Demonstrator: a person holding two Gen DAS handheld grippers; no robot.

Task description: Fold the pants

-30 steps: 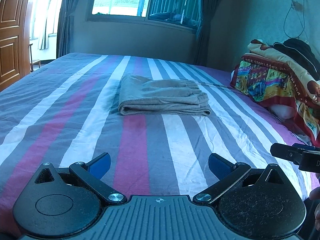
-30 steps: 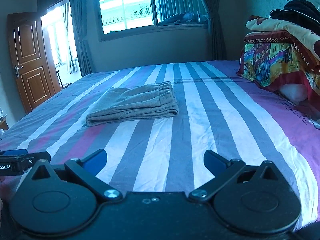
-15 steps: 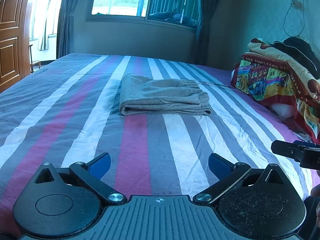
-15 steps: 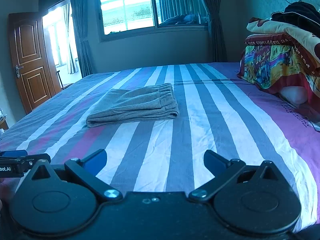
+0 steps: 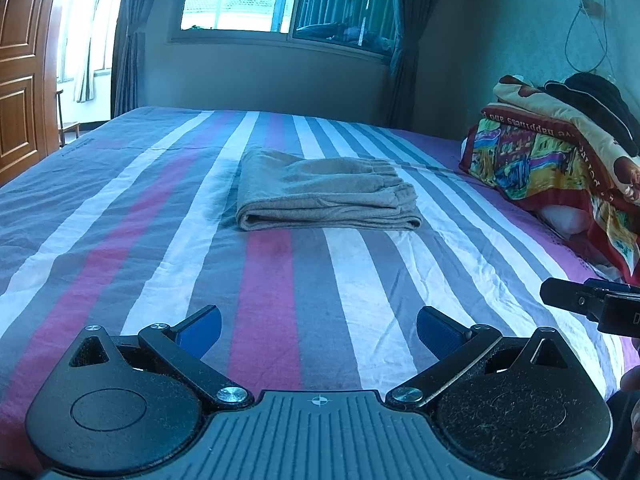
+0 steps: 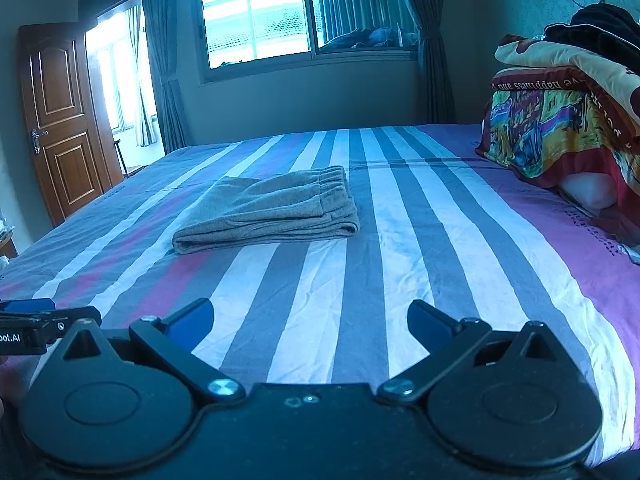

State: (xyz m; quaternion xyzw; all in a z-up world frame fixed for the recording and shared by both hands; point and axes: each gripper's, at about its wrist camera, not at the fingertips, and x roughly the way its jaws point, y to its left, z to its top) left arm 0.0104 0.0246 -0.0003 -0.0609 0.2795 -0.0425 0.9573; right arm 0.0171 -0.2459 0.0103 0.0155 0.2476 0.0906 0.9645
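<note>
Both grippers I'm running sit low over the near end of the bed, side by side. My left gripper (image 5: 319, 326) has its 2 blue-padded fingers spread wide, with nothing between them and only sheet beneath. My right gripper (image 6: 310, 320) is spread just as wide and is equally empty; its tip shows at the right edge of the left wrist view.

Most of both views is the bed (image 5: 120, 216), covered in a sheet striped grey, white, pink and purple. Behind it stand a wide window (image 6: 264, 20) with dark curtains and a wooden door (image 6: 60, 120) at the left. At the bed's right edge lies a stack of colourful blankets (image 6: 560, 128).

Well ahead of both grippers, the grey pants (image 5: 324, 196) lie folded into a flat rectangle mid-bed, touched by neither.
</note>
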